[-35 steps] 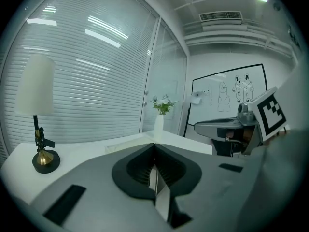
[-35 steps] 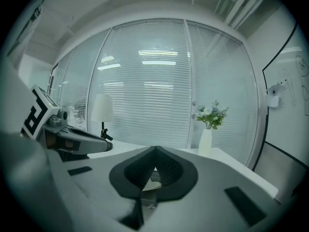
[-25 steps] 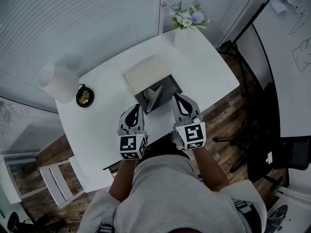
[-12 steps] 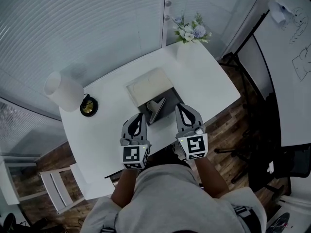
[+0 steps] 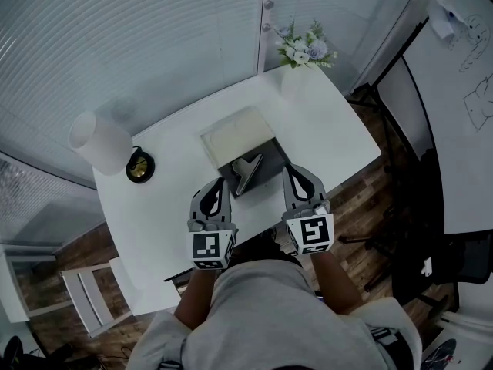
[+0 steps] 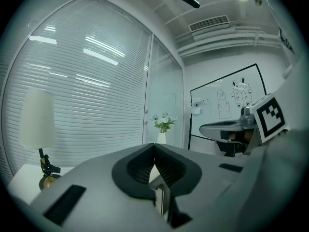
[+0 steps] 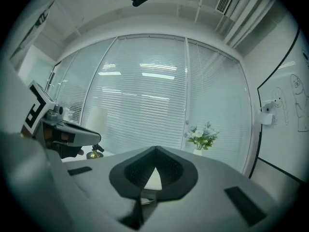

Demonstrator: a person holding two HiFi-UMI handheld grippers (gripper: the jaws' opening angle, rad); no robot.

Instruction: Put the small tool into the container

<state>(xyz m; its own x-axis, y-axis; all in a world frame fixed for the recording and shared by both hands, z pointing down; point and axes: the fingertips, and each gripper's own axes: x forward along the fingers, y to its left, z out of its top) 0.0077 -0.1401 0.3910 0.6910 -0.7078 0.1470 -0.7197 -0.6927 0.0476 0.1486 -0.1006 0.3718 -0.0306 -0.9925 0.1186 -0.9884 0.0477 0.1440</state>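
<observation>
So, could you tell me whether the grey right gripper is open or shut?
Shut: the grey right gripper has its jaw tips touching, nothing between.

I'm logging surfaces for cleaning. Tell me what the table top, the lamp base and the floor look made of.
Table top: smooth, matte white, no grain showing; likely laminate or painted board.
Lamp base: shiny gold colour, probably brass or plated metal.
Floor: brown planks with visible streaks, wood or wood-look laminate.

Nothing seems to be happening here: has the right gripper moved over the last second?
No, barely: the right gripper still sits by the dark container's right edge; only the camera shifted.
</observation>
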